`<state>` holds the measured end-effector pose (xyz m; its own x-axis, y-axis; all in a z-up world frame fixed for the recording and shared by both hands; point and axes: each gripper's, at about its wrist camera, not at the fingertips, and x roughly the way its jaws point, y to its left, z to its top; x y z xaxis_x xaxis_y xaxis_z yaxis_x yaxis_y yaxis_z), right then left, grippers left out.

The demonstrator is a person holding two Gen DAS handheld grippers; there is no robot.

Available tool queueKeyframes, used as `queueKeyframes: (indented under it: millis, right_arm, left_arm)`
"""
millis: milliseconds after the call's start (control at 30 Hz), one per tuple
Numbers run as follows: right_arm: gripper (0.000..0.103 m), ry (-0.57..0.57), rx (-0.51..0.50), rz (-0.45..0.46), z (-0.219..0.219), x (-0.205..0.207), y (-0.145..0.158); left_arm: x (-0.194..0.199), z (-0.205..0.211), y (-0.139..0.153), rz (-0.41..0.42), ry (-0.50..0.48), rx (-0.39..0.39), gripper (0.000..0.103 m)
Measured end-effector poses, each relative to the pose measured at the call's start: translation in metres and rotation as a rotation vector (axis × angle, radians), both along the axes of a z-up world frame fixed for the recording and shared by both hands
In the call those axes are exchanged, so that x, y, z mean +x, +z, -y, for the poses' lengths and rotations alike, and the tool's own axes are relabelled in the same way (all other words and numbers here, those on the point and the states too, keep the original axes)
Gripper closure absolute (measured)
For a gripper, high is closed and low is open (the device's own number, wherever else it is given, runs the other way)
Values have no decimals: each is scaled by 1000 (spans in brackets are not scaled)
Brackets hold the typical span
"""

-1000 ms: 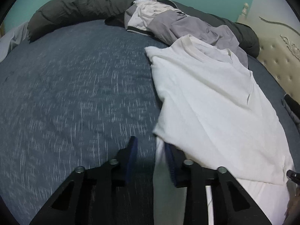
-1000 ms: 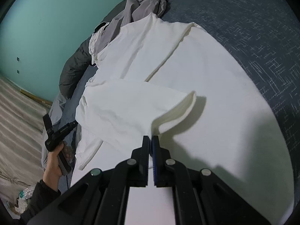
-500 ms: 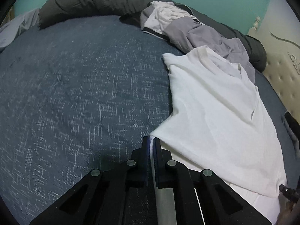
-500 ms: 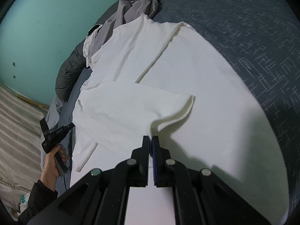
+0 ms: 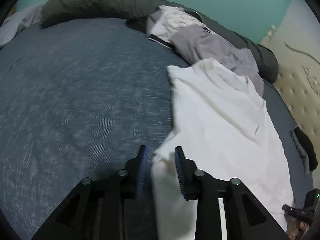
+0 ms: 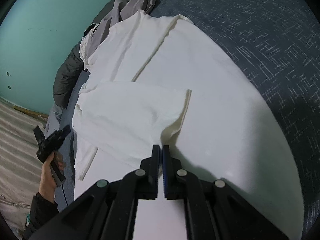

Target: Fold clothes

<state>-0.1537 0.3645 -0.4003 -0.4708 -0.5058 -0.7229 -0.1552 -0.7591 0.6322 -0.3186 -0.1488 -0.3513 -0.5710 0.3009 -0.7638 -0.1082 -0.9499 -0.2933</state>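
Note:
A white shirt (image 5: 220, 120) lies spread on the dark blue bed cover (image 5: 80, 100), its left edge running down between my left gripper's fingers. The left gripper (image 5: 161, 160) is opening; a bunched bit of the shirt's edge sits between the blue pads, which do not press on it. In the right wrist view the same white shirt (image 6: 200, 70) fills the middle, with one sleeve (image 6: 130, 116) folded over the body. My right gripper (image 6: 161, 149) is shut on the sleeve's near corner.
A grey and white garment (image 5: 200, 38) is heaped at the far edge against a long dark bolster (image 5: 96, 2). A padded beige headboard (image 5: 300, 92) stands on the right. A person's hand (image 6: 48, 172) holds a black gripper handle beside the bed, over striped flooring.
The left gripper stood open a second ago, shut on the shirt's edge, and has now parted again. The folded sleeve lies flatter. The right gripper stays shut.

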Motion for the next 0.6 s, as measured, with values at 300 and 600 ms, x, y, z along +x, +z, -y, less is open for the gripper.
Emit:
queueKeyframes:
  millis: [300,600]
  right_arm:
    - [100,-44,1,17,-10,12,15]
    - [97,-10,105,-100,0,-25,28]
  left_arm:
    - [-13,-10,-22,59,16,-39,71]
    - [1,-9,-16,37,23,-72,71]
